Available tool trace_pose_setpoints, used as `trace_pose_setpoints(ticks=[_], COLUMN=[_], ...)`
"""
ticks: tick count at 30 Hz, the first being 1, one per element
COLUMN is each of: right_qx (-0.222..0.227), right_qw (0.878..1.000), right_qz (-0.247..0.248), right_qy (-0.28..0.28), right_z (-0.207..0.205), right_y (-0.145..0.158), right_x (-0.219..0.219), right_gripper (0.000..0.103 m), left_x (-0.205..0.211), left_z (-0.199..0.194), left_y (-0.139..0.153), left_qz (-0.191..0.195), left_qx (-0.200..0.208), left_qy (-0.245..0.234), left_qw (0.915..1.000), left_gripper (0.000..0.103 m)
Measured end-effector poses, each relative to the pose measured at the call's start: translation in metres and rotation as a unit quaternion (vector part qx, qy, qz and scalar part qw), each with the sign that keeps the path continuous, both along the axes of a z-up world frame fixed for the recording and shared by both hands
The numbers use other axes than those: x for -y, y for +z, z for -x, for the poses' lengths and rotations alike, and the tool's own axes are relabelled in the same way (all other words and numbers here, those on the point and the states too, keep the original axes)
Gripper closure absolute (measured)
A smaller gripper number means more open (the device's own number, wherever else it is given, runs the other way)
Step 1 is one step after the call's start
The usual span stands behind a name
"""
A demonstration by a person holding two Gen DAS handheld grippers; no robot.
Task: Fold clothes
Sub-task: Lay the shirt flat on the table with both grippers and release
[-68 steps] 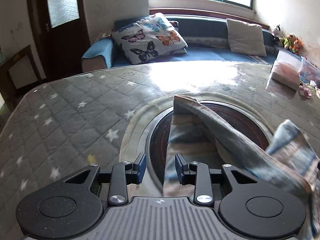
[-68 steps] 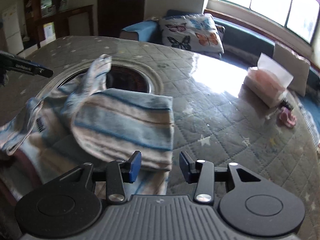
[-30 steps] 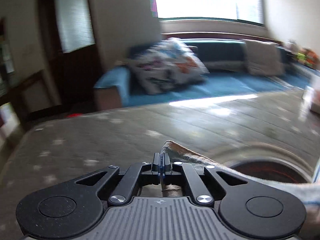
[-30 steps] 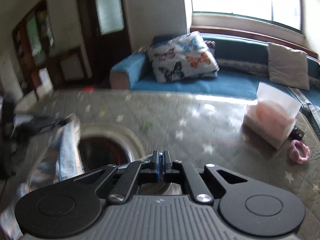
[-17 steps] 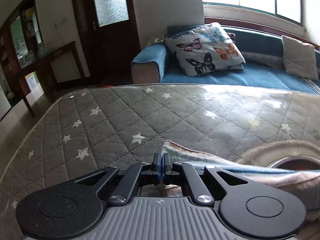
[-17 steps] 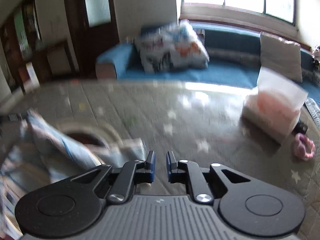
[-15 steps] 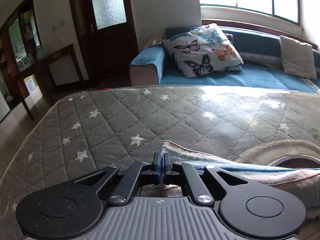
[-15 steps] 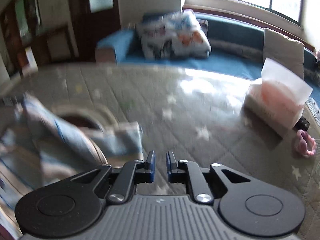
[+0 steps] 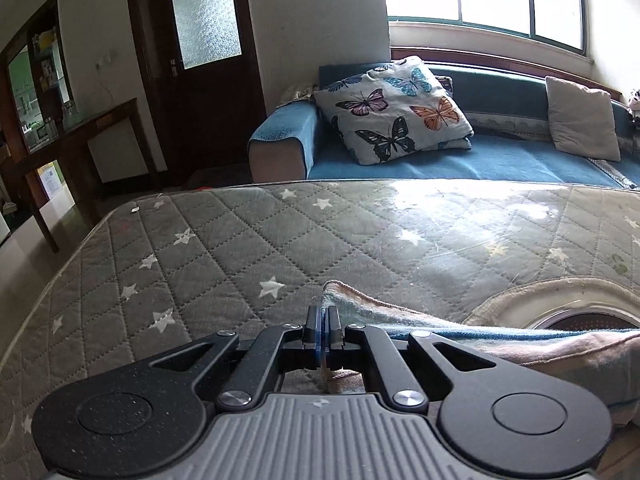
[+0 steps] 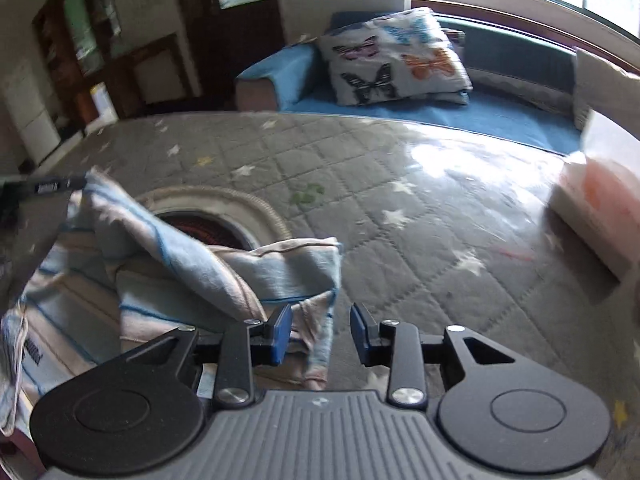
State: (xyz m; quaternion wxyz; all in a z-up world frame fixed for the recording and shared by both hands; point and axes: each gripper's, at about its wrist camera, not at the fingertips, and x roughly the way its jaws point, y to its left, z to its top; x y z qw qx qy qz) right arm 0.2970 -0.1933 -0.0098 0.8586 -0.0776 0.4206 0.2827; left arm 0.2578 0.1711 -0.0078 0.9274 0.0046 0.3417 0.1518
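Left wrist view: my left gripper [image 9: 321,334] is closed tight on a corner of the striped garment [image 9: 500,340], which lies over the quilted table cover [image 9: 240,248]. My right gripper [image 10: 320,334] is opening; a fold of the garment [image 10: 280,268] sits between its fingers [image 10: 280,332], not pressed.

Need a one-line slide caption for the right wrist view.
Right tongs opening over the striped cloth's corner on the starred table cover.
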Motion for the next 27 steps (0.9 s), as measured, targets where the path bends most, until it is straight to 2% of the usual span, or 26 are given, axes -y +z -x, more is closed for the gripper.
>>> trace_pose_setpoints(ticks=[3, 8, 9, 10, 11, 14, 17, 20, 21, 22, 24, 27], right_qx=[-0.014, -0.018, -0.02, -0.021, -0.02, -0.006, 0.018, 0.028, 0.03, 0.03, 0.026, 0.021], right_qw=[1.0, 0.999, 0.999, 0.999, 0.999, 1.0, 1.0, 0.99, 0.984, 0.979, 0.979, 0.99], right_qz=[0.001, 0.019, 0.017, 0.015, 0.014, 0.017, -0.024, -0.118, -0.152, -0.172, -0.164, -0.104], right_qy=[0.001, -0.027, -0.027, -0.025, -0.021, 0.0, -0.006, -0.069, -0.093, -0.109, -0.115, -0.09], right_z=[-0.009, -0.015, -0.015, -0.014, -0.014, -0.013, -0.025, -0.046, -0.053, -0.059, -0.062, -0.059], right_y=[-0.004, -0.013, -0.014, -0.013, -0.009, 0.007, 0.031, 0.049, 0.054, 0.056, 0.055, 0.042], right_x=[-0.011, -0.014, -0.013, -0.012, -0.012, -0.018, -0.021, -0.005, 0.001, 0.007, 0.01, 0.003], right_gripper=[0.071, 0.069, 0.071, 0.086, 0.093, 0.099, 0.1, 0.1, 0.096, 0.083, 0.05, 0.053], left_x=[-0.001, -0.004, -0.004, -0.004, -0.004, -0.003, -0.009, -0.024, -0.031, -0.037, -0.051, -0.059], left_z=[0.002, 0.005, 0.005, 0.006, 0.007, 0.008, 0.009, 0.008, 0.005, 0.002, -0.001, -0.001], left_y=[0.0, 0.0, 0.001, 0.002, 0.003, 0.009, 0.02, 0.024, 0.02, 0.017, 0.006, -0.004], left_qz=[0.002, 0.003, 0.004, 0.005, 0.005, 0.006, 0.017, 0.03, 0.034, 0.039, 0.064, 0.076], left_qx=[0.002, 0.002, 0.002, 0.004, 0.006, 0.012, 0.031, 0.047, 0.036, 0.024, 0.001, -0.013], left_qy=[0.0, -0.003, -0.003, -0.005, -0.007, -0.013, 0.003, 0.052, 0.069, 0.086, 0.102, 0.104], left_qw=[1.0, 1.0, 1.0, 1.0, 0.9999, 0.9998, 0.9994, 0.9971, 0.9964, 0.9952, 0.9928, 0.9916], left_gripper=[0.101, 0.101, 0.101, 0.101, 0.101, 0.101, 0.101, 0.101, 0.101, 0.101, 0.101, 0.097])
